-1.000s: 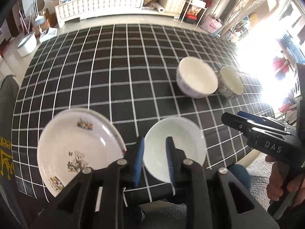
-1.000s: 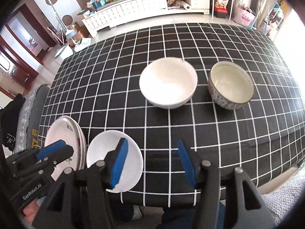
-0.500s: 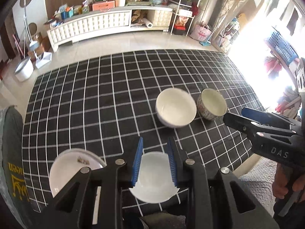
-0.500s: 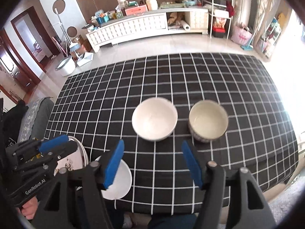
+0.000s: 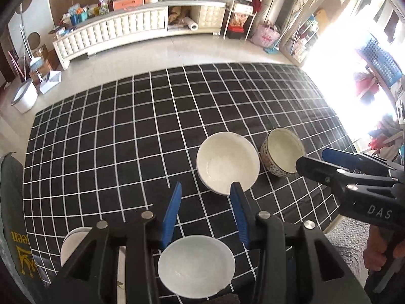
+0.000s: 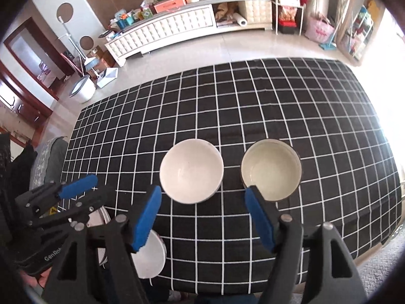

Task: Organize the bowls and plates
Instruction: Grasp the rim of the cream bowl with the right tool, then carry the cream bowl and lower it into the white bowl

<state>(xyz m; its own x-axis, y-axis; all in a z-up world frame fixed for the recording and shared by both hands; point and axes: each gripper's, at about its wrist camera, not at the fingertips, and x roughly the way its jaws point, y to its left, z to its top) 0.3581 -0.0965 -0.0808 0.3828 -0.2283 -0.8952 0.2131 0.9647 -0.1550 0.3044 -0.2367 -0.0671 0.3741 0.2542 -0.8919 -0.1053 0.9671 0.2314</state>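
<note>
A white bowl (image 5: 227,161) (image 6: 191,171) and a patterned bowl (image 5: 283,152) (image 6: 271,169) stand side by side on the black checked tablecloth (image 5: 126,139). A small white dish (image 5: 196,266) (image 6: 149,258) sits at the near edge. White plates (image 5: 73,243) lie left of it, mostly hidden behind the gripper. My left gripper (image 5: 206,207) is open and empty, high above the small dish. My right gripper (image 6: 203,215) is open and empty, high above the table in front of the two bowls.
The table's near edge runs just below the small dish. A dark chair back (image 5: 10,215) stands at the left. Beyond the table lie a tiled floor and a white cabinet (image 5: 114,33). Bright window glare fills the right side.
Both grippers have risen and pulled back from the table. The left gripper's jaws have opened wider, and the small dish now lies below them.
</note>
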